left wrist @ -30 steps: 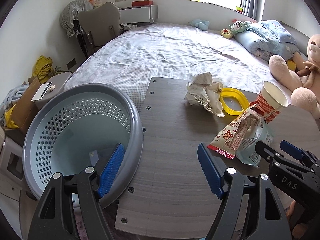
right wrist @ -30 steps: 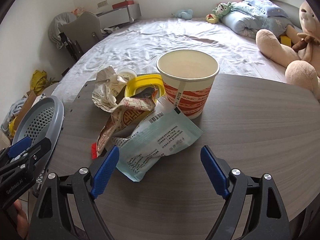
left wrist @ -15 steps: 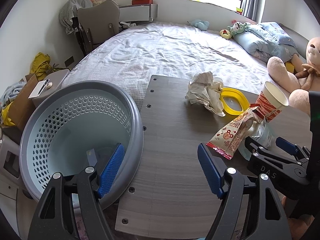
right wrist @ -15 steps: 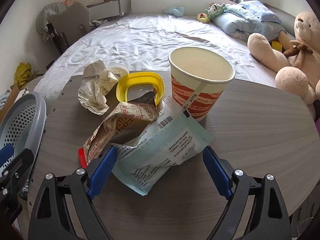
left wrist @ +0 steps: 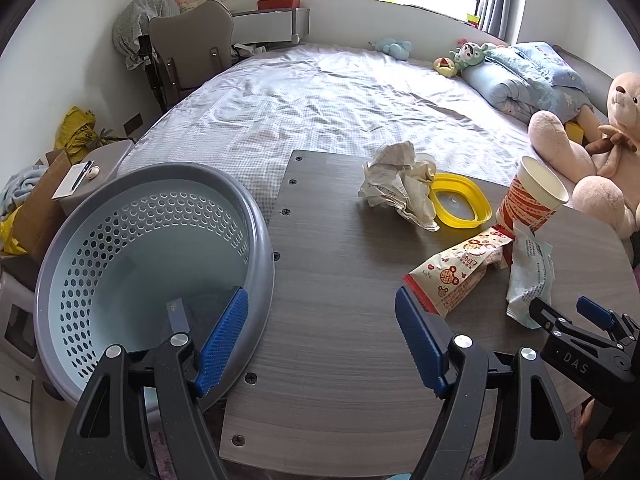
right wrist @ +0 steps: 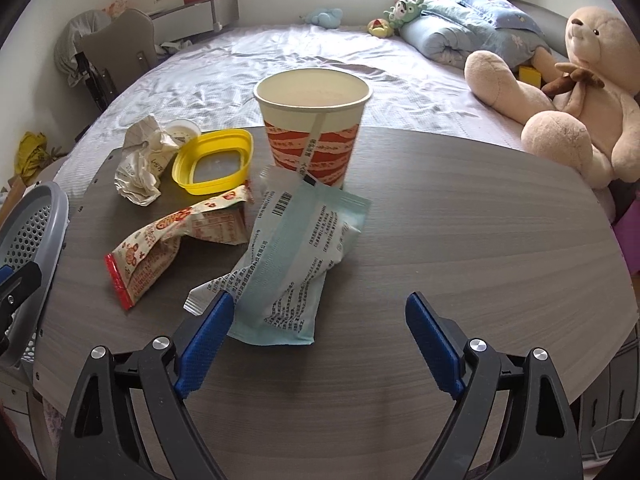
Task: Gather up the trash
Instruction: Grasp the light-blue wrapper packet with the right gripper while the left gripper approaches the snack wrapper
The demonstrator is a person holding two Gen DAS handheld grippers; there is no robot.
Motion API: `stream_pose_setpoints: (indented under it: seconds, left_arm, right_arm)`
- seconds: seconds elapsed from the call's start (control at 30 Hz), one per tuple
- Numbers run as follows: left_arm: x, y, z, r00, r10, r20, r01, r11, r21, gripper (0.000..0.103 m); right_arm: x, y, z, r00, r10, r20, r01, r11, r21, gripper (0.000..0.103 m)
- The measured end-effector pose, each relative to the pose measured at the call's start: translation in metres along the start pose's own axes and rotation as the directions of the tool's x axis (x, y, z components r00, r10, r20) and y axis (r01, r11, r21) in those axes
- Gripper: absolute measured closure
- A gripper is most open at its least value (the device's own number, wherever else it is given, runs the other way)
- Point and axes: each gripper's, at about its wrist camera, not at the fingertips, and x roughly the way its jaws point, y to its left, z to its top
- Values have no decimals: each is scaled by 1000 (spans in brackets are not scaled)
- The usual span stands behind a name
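Trash lies on a dark wood table (right wrist: 460, 240): a pale blue wrapper (right wrist: 296, 256), a red and cream snack bag (right wrist: 168, 240), a crumpled paper (right wrist: 140, 164), a yellow lid (right wrist: 216, 160) and a red striped paper cup (right wrist: 314, 136). My right gripper (right wrist: 316, 344) is open and empty, just short of the blue wrapper's near end. My left gripper (left wrist: 322, 340) is open and empty, straddling the rim of a grey perforated basket (left wrist: 132, 240) at the table's left edge. The snack bag (left wrist: 460, 272) and the wrapper (left wrist: 528, 280) show to its right.
A bed (left wrist: 340, 108) with a rolled blue quilt (right wrist: 472, 28) and a big teddy bear (right wrist: 572, 96) lies beyond the table. A grey chair (left wrist: 188, 52) and boxes (left wrist: 44, 200) stand at the left. The right gripper (left wrist: 580, 344) shows low right in the left wrist view.
The right gripper has drawn back and shifted right, so the blue wrapper now lies ahead of its left finger. The snack bag lies flatter. The left gripper has barely moved.
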Motion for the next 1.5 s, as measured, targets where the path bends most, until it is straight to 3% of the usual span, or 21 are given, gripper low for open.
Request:
stream_pose_setpoints:
  seconds: [0.1,0.23,0.53,0.67,0.8,0.87,1.23,1.5]
  left_arm:
    - [1,-3,0,1000,-5,-2,5,1000,5,30]
    - [1,-8,0,1000,-10,-1,10,1000,13,30]
    - [4,-18,-1,999,-38,-10,39,998,42,30]
    - [6,-18,-2,999,-40,-18,41,998,54,30]
    - [8,-18,1,999,-45,-16,46,997,62,30]
    - [9,-18,3,998,-53,-17,54,996,64,30]
    - [22,-36,5,994,-98,-56,104,986,128,30]
    - [42,-67,12,979,-165,-119,187,960,207,30]
  right_arm:
    - [-1,-14,-2,1000,-9,-10,9,1000,22,17]
    - [-9,-26,1,999,48,-10,-48,996,72,17]
    - [11,-7,23,993,116,-22,-114,990,78,18]
    - [23,1,25,993,106,-43,-103,993,61,26]
    - [27,3,25,993,104,-58,-101,994,48,46]
    - [26,2,25,992,110,-57,-107,993,48,51]
    - [0,-11,6,988,149,-35,-148,988,36,55]
    - [-23,-31,-10,984,178,-7,-178,983,36,55]
